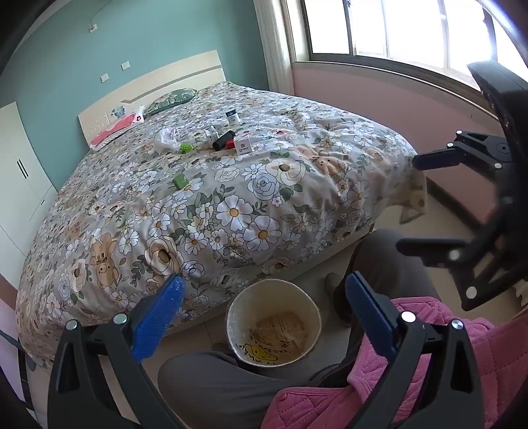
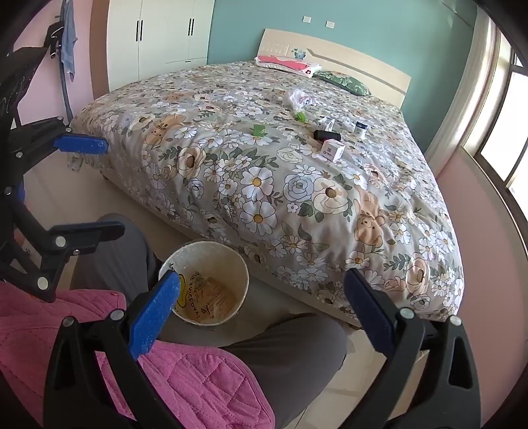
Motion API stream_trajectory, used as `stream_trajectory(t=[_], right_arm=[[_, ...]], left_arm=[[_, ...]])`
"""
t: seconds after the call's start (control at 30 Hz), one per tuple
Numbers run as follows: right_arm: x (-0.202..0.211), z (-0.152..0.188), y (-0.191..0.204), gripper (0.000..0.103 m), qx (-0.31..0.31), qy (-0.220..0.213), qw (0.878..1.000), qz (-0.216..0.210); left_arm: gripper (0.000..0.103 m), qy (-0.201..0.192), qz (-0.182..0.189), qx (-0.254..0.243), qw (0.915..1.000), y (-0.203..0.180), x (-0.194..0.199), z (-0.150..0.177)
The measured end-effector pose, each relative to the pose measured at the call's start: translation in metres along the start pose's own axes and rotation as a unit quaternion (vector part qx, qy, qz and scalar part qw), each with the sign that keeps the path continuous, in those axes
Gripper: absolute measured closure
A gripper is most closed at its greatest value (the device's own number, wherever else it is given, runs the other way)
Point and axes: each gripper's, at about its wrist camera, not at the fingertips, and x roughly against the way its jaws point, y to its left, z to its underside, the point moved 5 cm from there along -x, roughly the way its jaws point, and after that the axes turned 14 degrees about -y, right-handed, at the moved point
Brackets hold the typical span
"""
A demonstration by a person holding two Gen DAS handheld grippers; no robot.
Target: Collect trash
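A cream waste bin (image 1: 298, 298) stands on the floor between the person's legs, at the foot of the bed; it also shows in the right wrist view (image 2: 227, 255). Trash lies far off on the floral quilt: a crumpled plastic bag (image 1: 166, 138), a green scrap (image 1: 181, 181), a white box (image 1: 243, 144), a black tube (image 1: 222, 141) and a small jar (image 1: 232, 116). My left gripper (image 1: 264, 307) is open and empty above the bin. My right gripper (image 2: 260, 300) is open and empty beside the bin. Each gripper shows in the other's view.
The bed (image 1: 250, 211) fills the room ahead, with pillows (image 1: 171, 100) at a cream headboard. A white wardrobe (image 2: 158, 36) stands at the left wall, a window (image 1: 396, 29) on the right. The person's grey-trousered legs (image 1: 211, 389) and pink jacket (image 2: 184, 379) are close below.
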Motion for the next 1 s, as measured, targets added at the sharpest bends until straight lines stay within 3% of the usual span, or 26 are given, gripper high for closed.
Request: stream_trajectory(t=[1.0], right_arm=[[0.0004, 0.0006, 0.0006, 0.006, 0.002, -0.003, 1.0, 0.003]], left_arm=[[0.003, 0.001, 0.001, 0.013, 0.9999, 0.0008, 0.0013, -0.0028]])
